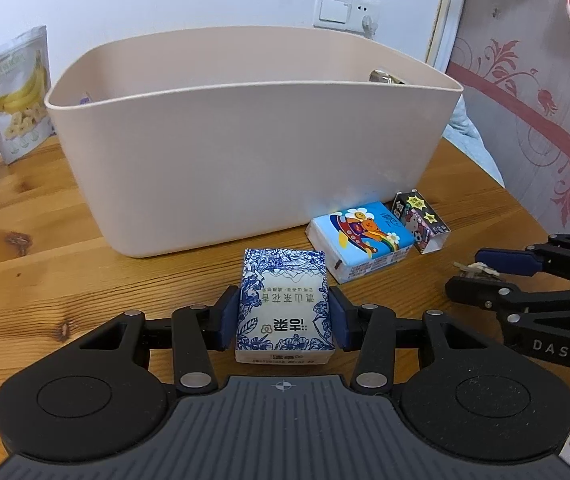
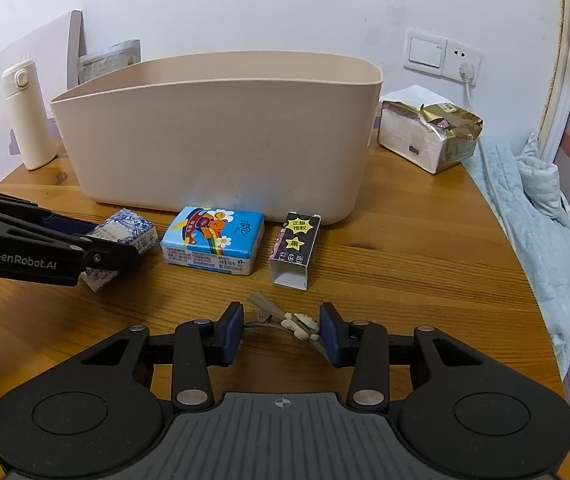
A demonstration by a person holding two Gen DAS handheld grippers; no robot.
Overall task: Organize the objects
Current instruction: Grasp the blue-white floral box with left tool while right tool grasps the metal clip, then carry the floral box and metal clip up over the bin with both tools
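My left gripper (image 1: 283, 318) is shut on a blue-and-white floral tissue pack (image 1: 285, 304), seemingly just above the wooden table in front of the beige plastic bin (image 1: 245, 140). It also shows in the right wrist view (image 2: 125, 232). A light-blue cartoon tissue pack (image 1: 361, 240) (image 2: 215, 238) and a small black sticker box (image 1: 421, 220) (image 2: 295, 246) lie by the bin's front wall. My right gripper (image 2: 281, 330) is open, its pads either side of a small beige hair clip (image 2: 285, 318) on the table. It also shows in the left wrist view (image 1: 481, 276).
A banana-chip pouch (image 1: 17, 92) stands left of the bin. A white thermos (image 2: 29, 116) stands at the back left. An opened paper package with gold foil (image 2: 429, 132) sits right of the bin (image 2: 213, 136). A light-blue cloth (image 2: 525, 208) hangs off the table's right edge.
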